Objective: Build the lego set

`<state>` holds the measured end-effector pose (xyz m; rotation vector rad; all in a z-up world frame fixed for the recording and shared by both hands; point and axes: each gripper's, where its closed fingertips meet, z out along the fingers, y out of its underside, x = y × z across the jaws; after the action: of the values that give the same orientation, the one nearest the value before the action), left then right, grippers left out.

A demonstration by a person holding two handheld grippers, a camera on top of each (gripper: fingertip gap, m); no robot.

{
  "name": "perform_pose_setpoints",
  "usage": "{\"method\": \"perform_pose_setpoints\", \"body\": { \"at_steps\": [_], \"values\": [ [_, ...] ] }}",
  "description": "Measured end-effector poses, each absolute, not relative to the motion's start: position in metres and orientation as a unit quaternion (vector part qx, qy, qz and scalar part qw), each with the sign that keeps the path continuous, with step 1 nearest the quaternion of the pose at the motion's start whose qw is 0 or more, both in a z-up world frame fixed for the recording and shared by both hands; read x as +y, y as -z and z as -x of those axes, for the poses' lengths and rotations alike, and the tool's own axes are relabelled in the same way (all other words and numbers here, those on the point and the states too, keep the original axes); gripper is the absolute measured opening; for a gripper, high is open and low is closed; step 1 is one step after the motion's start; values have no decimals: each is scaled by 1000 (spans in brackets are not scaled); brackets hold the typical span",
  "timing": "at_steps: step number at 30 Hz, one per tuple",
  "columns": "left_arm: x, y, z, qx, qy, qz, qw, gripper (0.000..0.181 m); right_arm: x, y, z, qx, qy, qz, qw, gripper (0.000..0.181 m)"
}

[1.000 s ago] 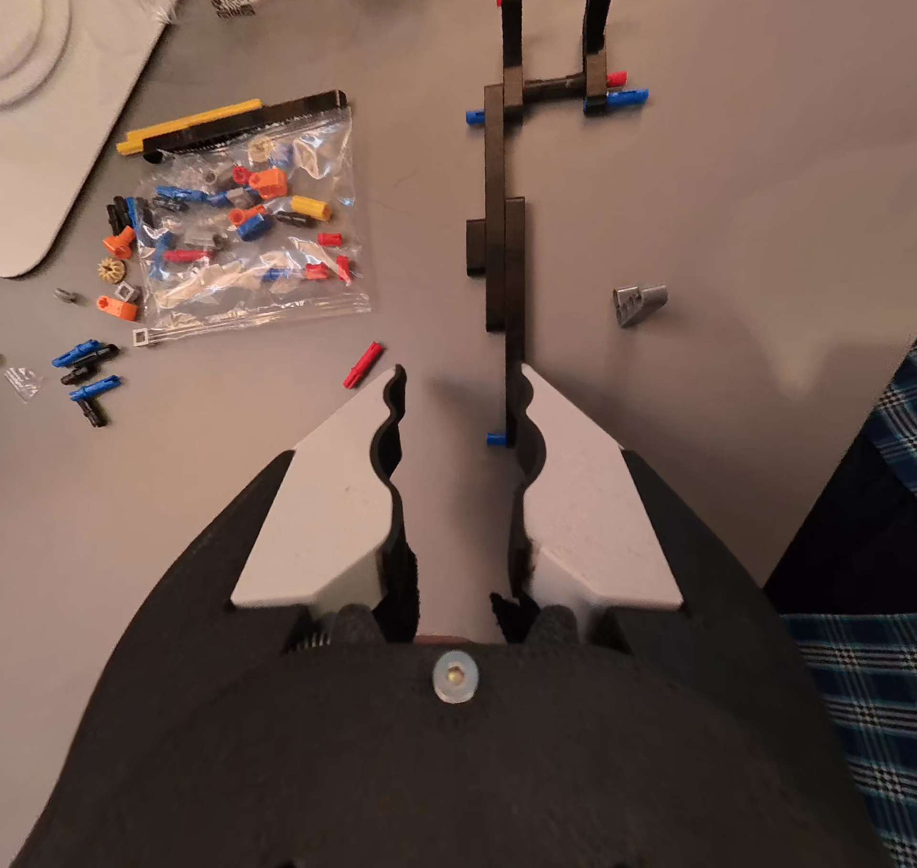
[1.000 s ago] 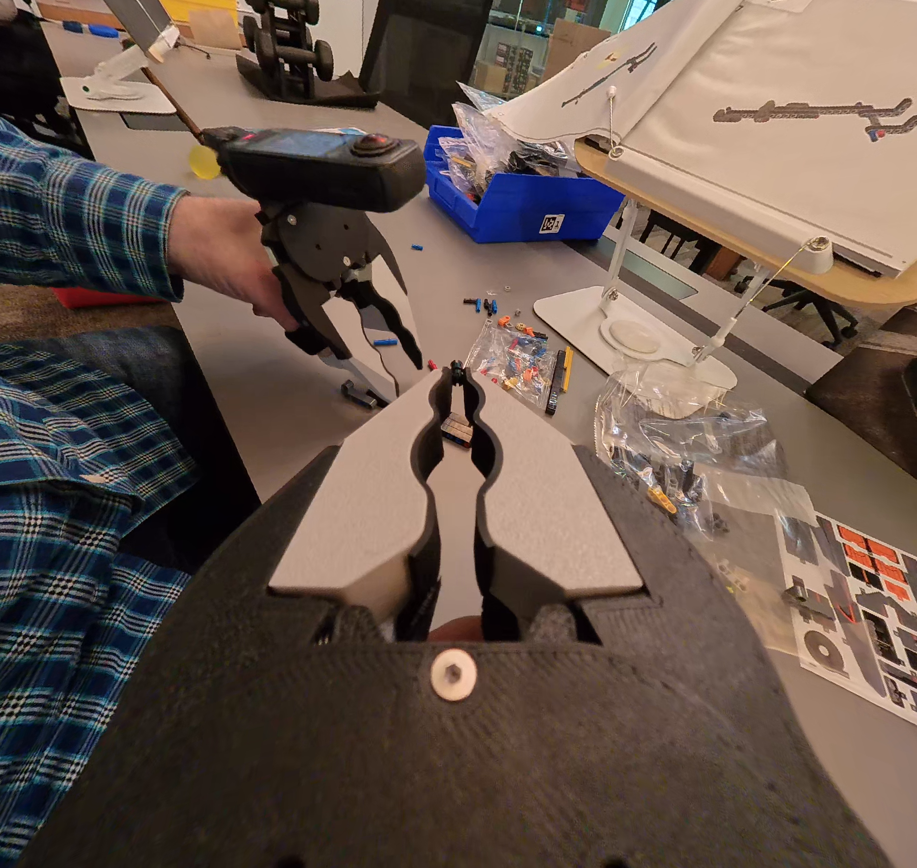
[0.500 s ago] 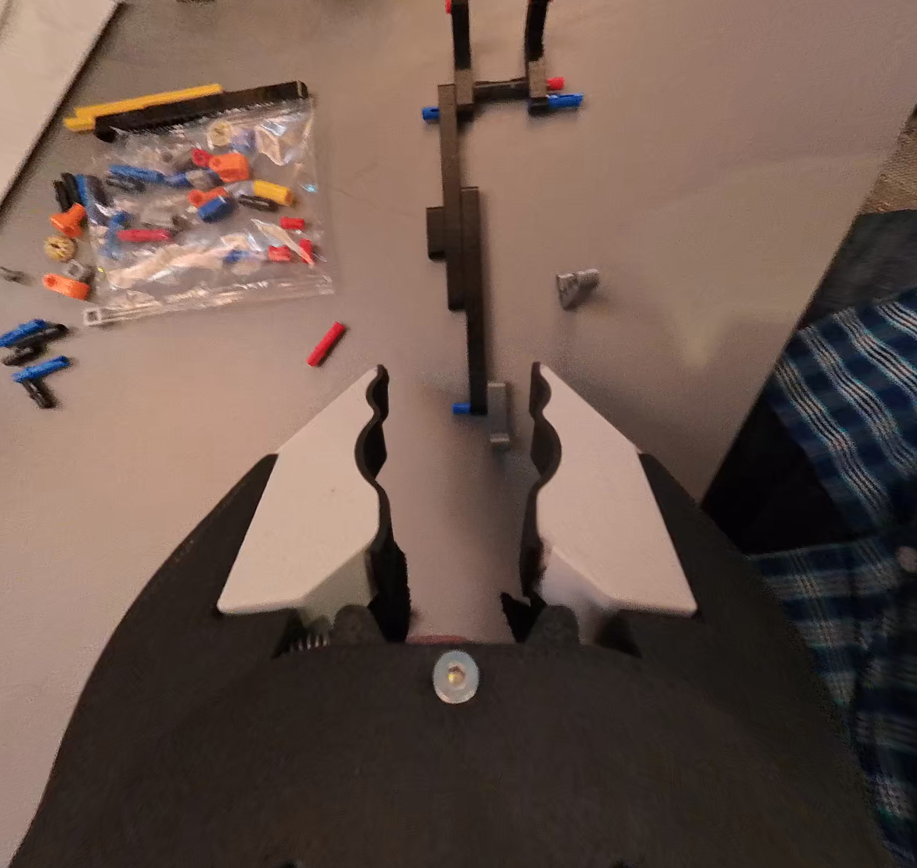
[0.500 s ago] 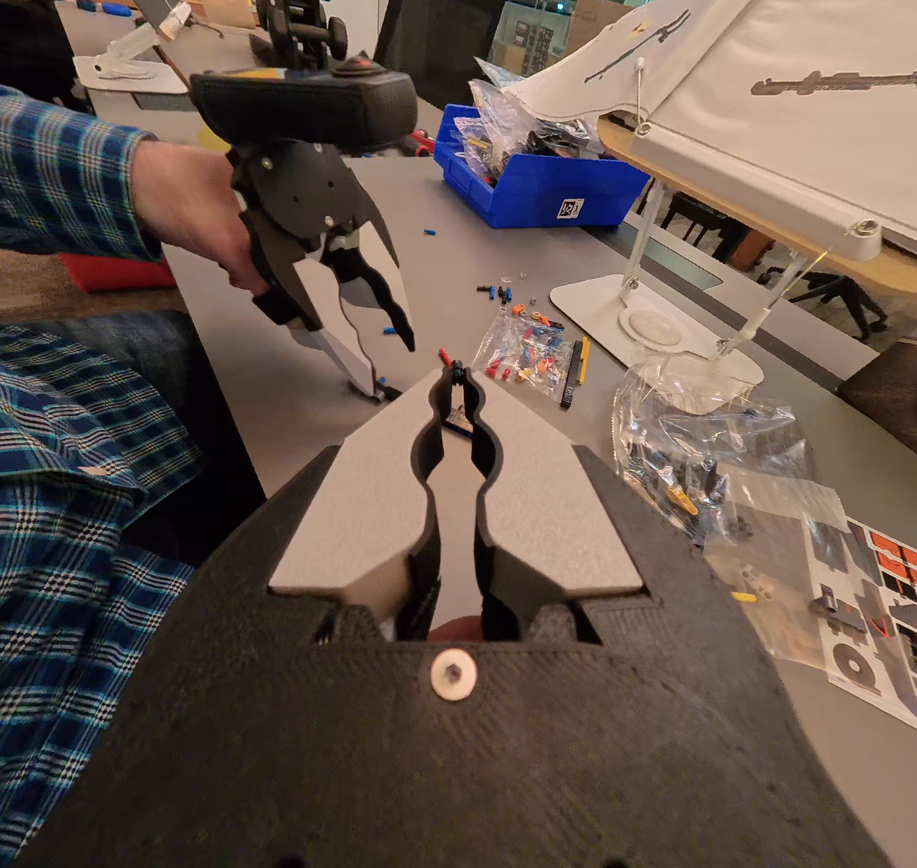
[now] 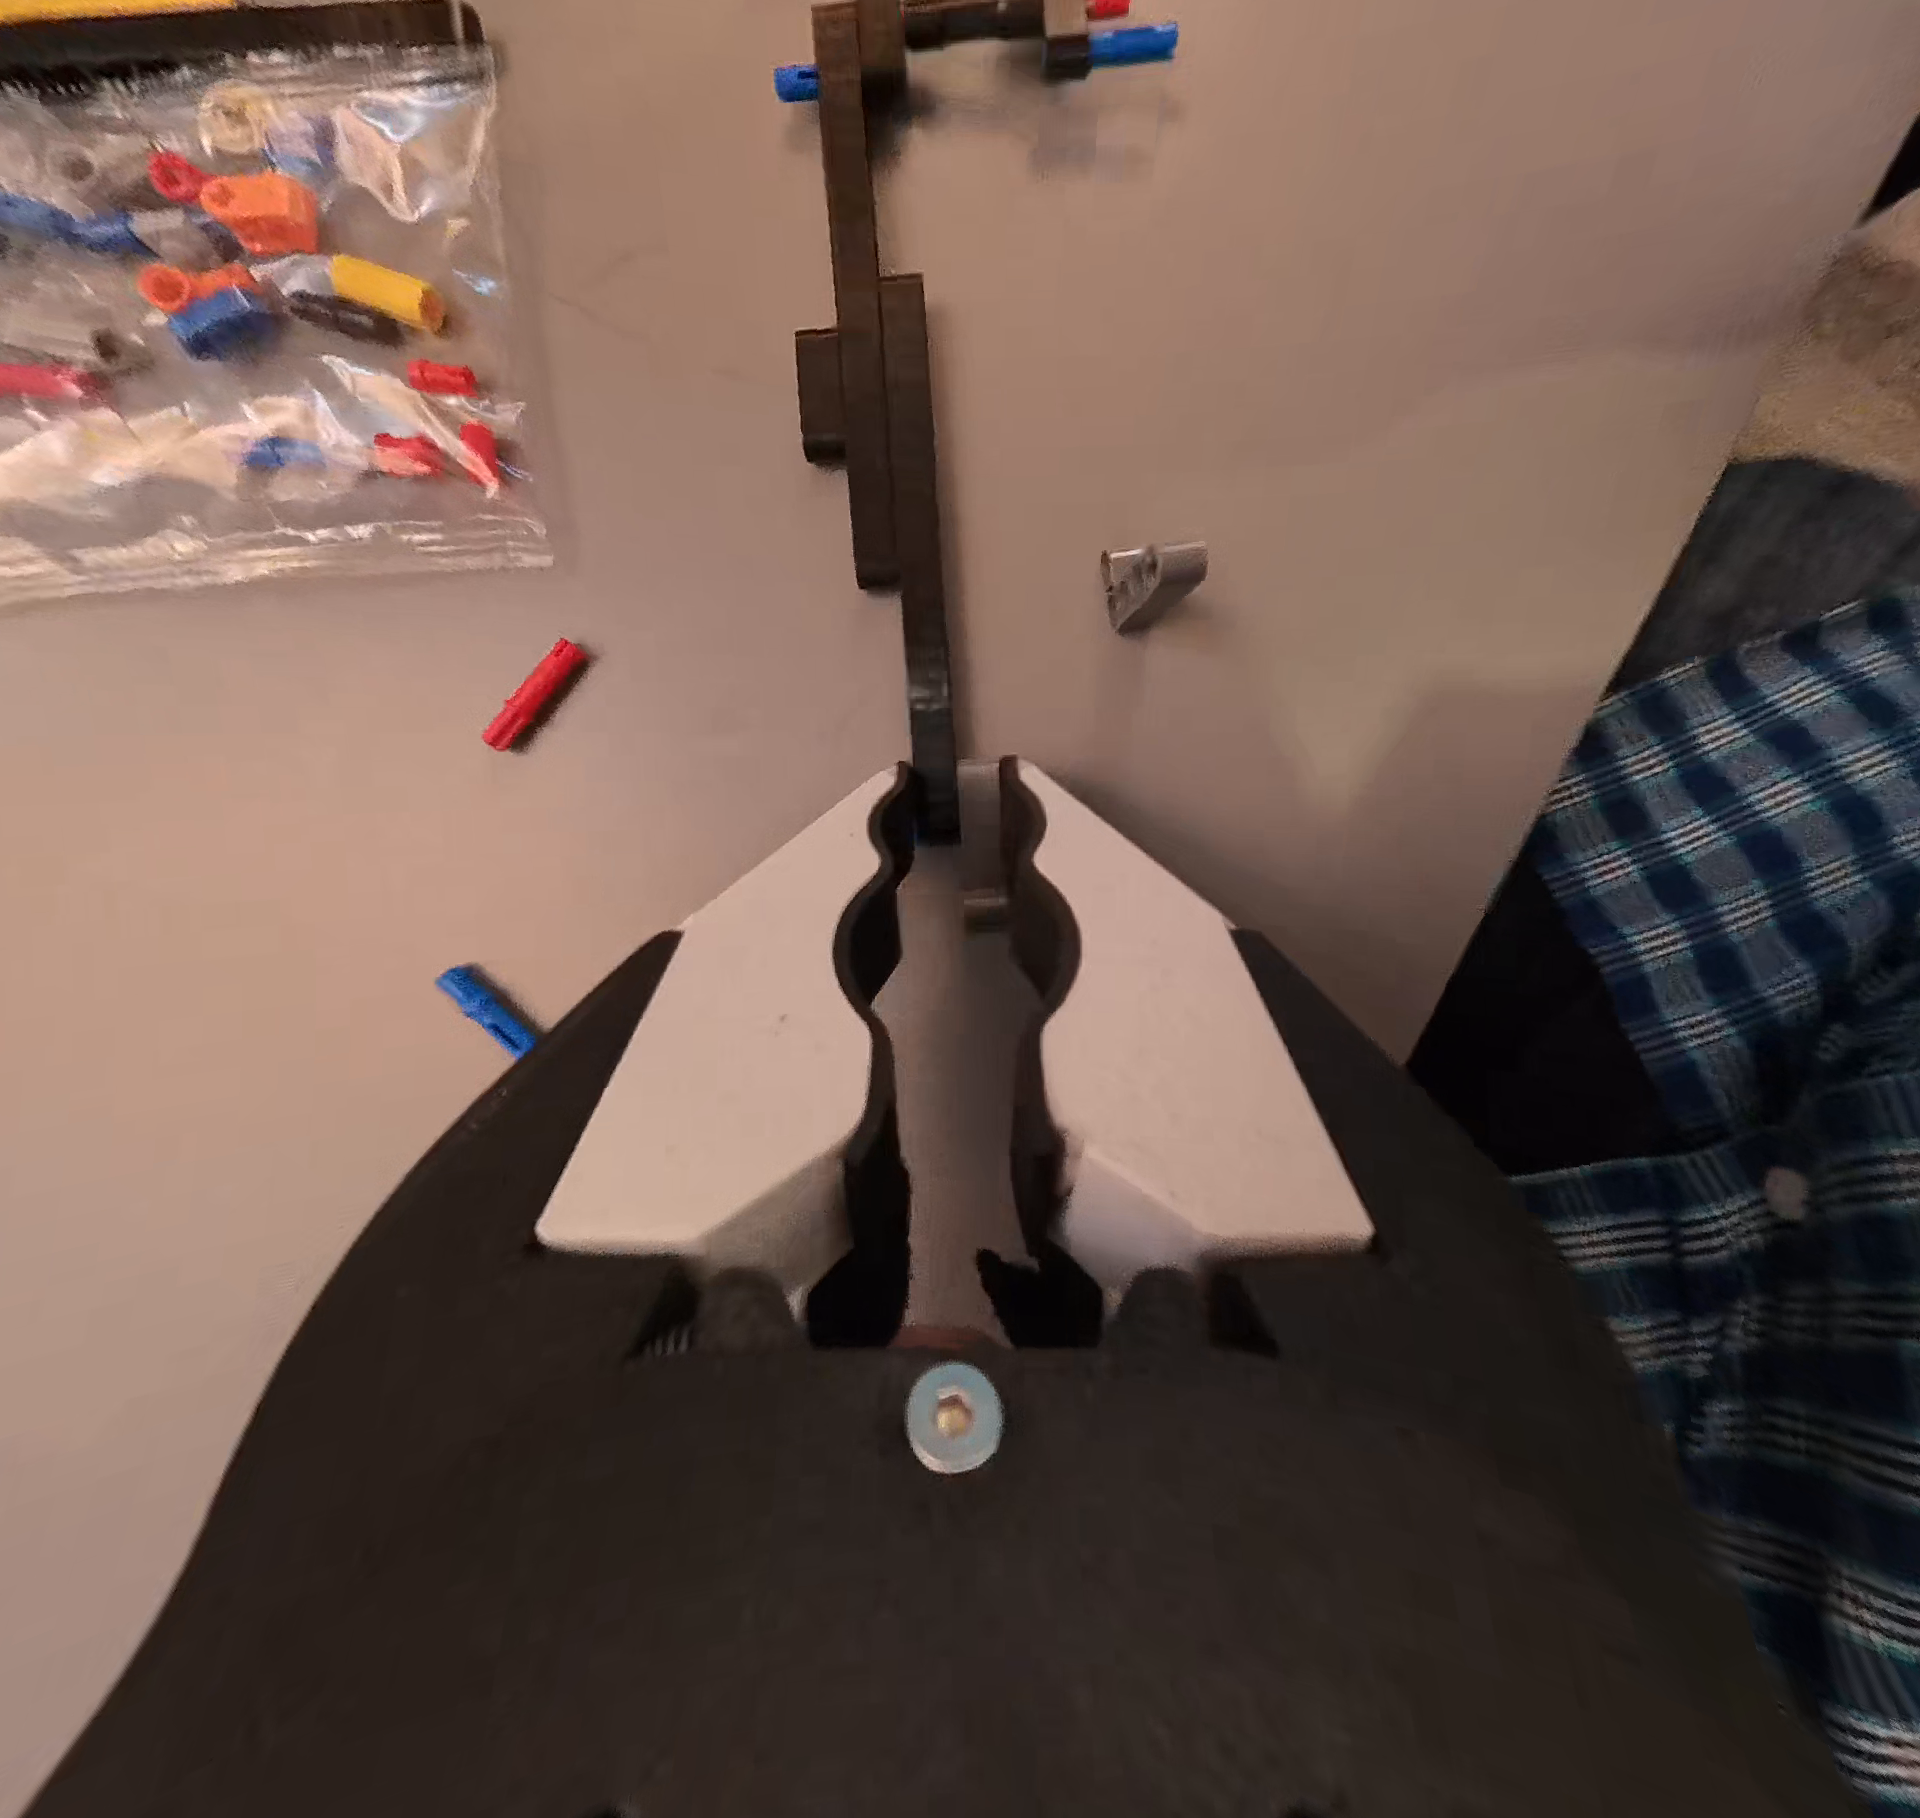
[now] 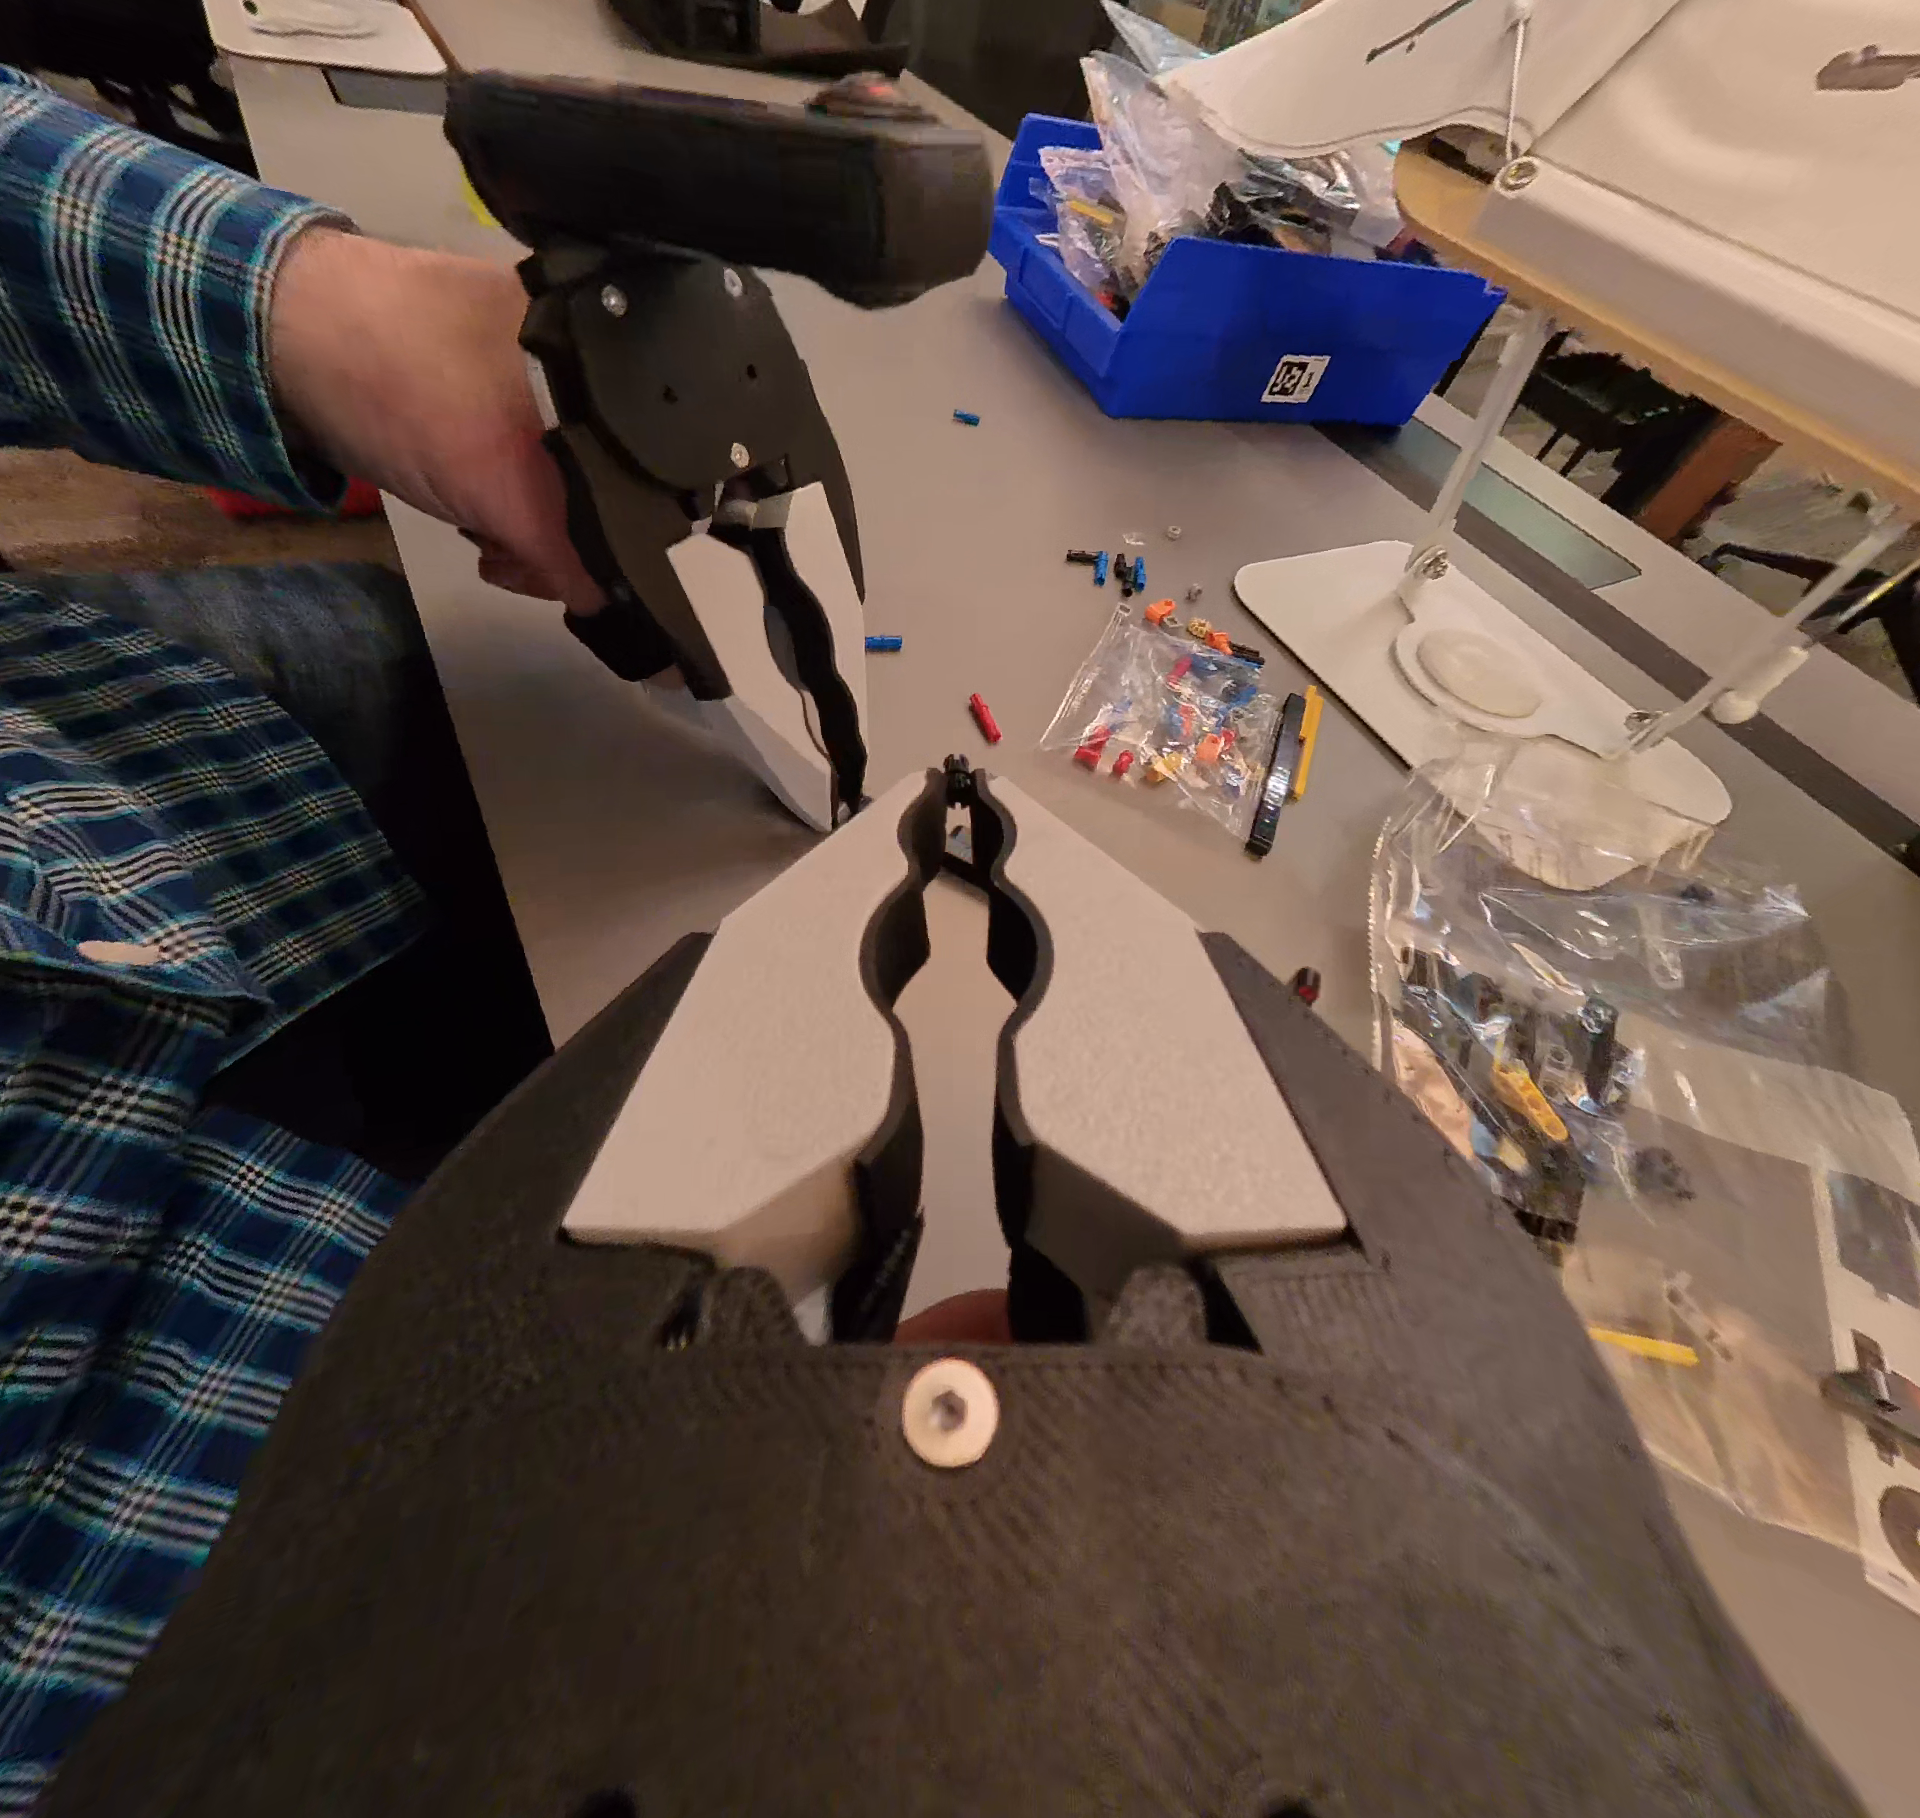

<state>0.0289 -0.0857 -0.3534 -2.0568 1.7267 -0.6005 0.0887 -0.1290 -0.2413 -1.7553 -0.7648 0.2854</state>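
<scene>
My left gripper (image 5: 954,781) clamps the near end of the black lego beam assembly (image 5: 883,397), which lies on the grey table (image 5: 1351,314). My right gripper (image 6: 958,781) pinches a small black pin (image 6: 956,767) at its tips, raised just beside the left.

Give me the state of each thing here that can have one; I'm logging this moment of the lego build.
left gripper: shut on the near end of the black beam assembly.
black beam assembly: partly built, lying flat on the table.
right gripper: shut on a small black pin.
clear parts bag: lying flat, parts inside.
red pin: loose on the table.
grey connector: loose, unattached.
blue bin: open, filled with bags.
</scene>
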Motion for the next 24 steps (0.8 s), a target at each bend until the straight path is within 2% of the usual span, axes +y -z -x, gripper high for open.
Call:
{"method": "perform_pose_setpoints", "body": {
  "at_steps": [9, 24],
  "values": [
    [-89, 331, -46, 420, 425, 793, 119, 14, -97, 265, -73, -370, -119, 751, 534, 1],
    [-86, 336, -51, 296, 514, 801, 83, 13, -76, 320, -65, -411, -135, 793, 430, 1]
  ]
}}
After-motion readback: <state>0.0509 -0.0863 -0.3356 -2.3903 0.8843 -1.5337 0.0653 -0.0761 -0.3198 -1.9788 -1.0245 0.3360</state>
